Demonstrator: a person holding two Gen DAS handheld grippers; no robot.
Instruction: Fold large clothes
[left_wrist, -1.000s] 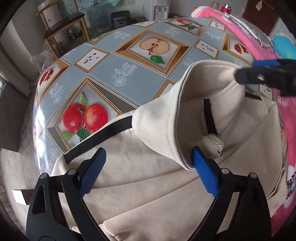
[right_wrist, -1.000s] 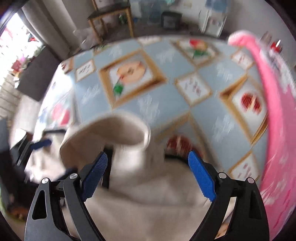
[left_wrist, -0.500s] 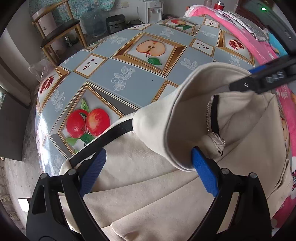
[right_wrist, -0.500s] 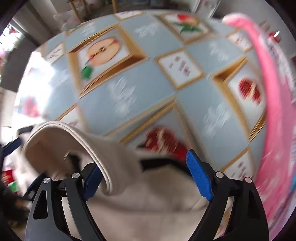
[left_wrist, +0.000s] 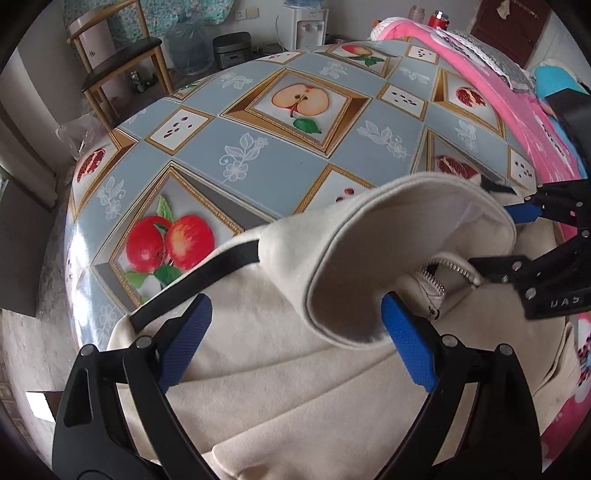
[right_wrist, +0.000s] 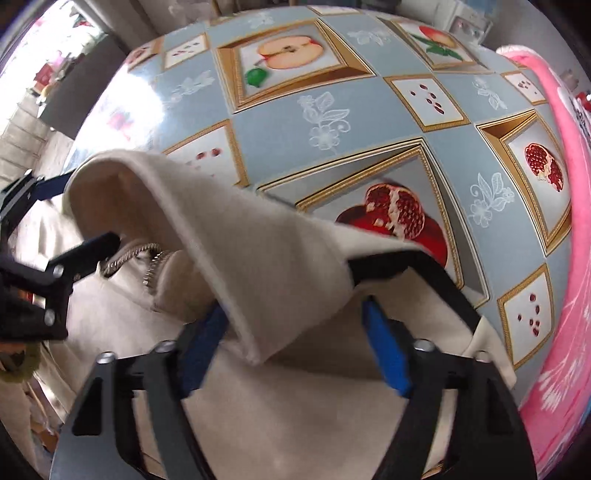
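Observation:
A cream zip jacket (left_wrist: 295, 387) with a black band (left_wrist: 221, 267) lies on the table, its collar (left_wrist: 369, 258) standing up in a curl. My left gripper (left_wrist: 295, 343) is open just above the cloth, the collar's near edge resting by its right pad. In the right wrist view the collar's folded edge (right_wrist: 266, 288) sits between the pads of my right gripper (right_wrist: 295, 338). Its jaws are closing, and the right pad still stands off the cloth. The zipper (right_wrist: 147, 258) shows inside the collar. Each gripper is visible from the other's camera: the right gripper (left_wrist: 495, 240), the left gripper (right_wrist: 85, 216).
The table wears a blue oilcloth with fruit pictures (left_wrist: 258, 155). A pink blanket (left_wrist: 517, 110) runs along its right side. Beyond the far edge stand a wooden chair (left_wrist: 110, 66), a rice cooker (left_wrist: 232, 48) and a water dispenser (left_wrist: 308, 22).
My right gripper has come down onto the collar from above, its jaws have narrowed, and the collar's edge now lies between them. The left gripper has kept still.

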